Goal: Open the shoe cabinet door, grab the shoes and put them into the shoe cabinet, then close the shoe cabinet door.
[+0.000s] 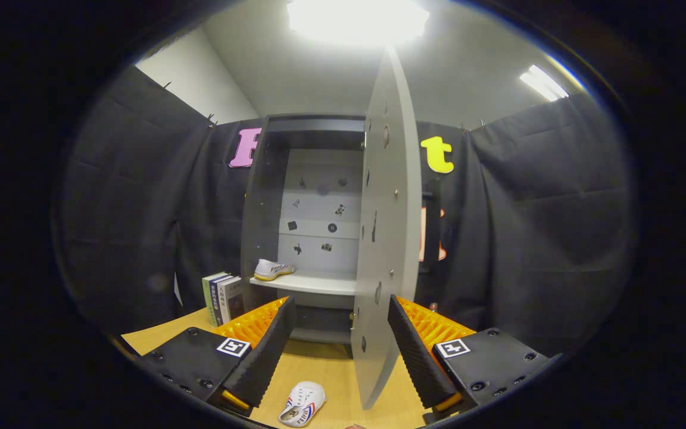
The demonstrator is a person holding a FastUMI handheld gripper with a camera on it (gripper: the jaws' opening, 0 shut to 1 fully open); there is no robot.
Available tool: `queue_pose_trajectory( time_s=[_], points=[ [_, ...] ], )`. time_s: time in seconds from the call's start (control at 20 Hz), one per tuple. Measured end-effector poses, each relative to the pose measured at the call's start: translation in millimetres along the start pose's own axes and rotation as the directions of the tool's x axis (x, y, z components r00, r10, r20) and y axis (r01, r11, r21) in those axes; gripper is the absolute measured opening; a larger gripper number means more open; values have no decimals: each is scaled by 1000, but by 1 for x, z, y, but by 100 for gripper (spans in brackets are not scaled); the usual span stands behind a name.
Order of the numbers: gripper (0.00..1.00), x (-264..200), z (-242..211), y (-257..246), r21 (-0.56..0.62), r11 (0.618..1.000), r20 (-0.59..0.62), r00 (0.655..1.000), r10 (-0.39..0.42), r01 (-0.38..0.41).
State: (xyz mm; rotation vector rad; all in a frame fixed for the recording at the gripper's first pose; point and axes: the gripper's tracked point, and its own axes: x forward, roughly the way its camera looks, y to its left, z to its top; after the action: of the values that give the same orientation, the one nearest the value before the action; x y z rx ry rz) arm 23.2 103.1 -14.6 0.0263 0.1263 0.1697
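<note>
In the gripper view the claw point(338, 351) stands wide, its two fingers spread well apart with nothing pressed between them. The open cabinet door point(386, 238) swings out toward the camera and hangs edge-on in the gap, closer to the right finger; whether it touches that finger I cannot tell. The door is out of the way, so the shoe cabinet point(313, 208) beyond the fingers shows its inside. One white shoe point(272, 269) already rests on the cabinet's shelf point(307, 282), at the left end, leaving room to its right. A second shoe point(302, 403) lies on the wooden bench point(331, 369), near and low between the fingers, just left of the door's bottom edge. This looks like the next thing to grab, and the wide claw suits coming down around it. A few books point(223, 298) stand upright on the bench, left of the cabinet.
</note>
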Motion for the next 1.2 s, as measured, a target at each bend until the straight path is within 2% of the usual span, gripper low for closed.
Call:
queue_pose_trajectory(
  time_s=[0.25, 0.8, 1.2],
  points=[
    [98, 14, -72, 29, 51, 999, -164, 986, 23, -15],
    [98, 39, -201, 69, 83, 996, -418, 906, 68, -37],
    [98, 32, -299, 98, 135, 989, -631, 765, 134, -61]
  ],
)
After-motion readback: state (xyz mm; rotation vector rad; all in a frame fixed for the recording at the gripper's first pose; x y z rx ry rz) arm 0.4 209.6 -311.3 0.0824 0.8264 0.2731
